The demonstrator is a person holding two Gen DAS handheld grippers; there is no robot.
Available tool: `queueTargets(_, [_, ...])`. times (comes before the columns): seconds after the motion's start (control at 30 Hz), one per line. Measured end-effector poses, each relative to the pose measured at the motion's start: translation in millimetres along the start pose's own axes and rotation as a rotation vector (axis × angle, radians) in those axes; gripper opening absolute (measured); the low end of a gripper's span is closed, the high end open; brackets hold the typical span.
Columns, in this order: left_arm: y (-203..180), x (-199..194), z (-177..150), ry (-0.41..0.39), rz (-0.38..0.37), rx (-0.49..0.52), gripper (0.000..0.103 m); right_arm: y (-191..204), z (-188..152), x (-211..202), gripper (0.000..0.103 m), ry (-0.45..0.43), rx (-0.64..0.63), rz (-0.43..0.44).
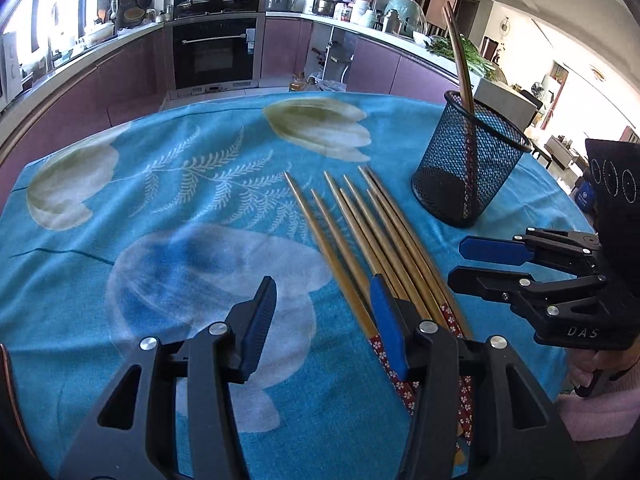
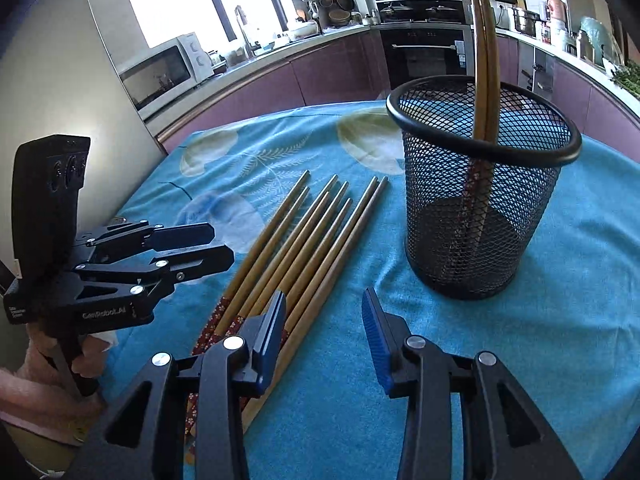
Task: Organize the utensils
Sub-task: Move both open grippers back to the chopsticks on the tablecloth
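Both the left tongs and right tongs hover part-open and empty over loose wooden chopsticks on the blue floral-clothed surface, probably to transfer them into the black mesh cup.

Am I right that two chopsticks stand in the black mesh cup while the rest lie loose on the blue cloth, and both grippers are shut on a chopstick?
Not quite: the right wrist view shows the left gripper and right gripper open, holding nothing. The rest stands.
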State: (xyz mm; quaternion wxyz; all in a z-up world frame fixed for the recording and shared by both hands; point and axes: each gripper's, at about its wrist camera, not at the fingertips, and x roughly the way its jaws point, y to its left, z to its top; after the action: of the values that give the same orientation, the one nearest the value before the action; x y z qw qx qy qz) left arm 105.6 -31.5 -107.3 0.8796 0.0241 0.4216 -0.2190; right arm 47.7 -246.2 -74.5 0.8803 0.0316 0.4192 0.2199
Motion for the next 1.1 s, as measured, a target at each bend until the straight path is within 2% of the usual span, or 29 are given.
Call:
queueTargets(0.6, [-8.4,14.7,-3.1,0.028,0.042,0.047,0.046,1.7,0.2,6.7,0.033,0.027,-0.028,-0.075])
queueTargets(1.1, [-8.2,23.2,3.3,0.046,0.050,0.064,0.035,-11.0,6.9,8.2,0.032,0.035,-0.016,-0.122])
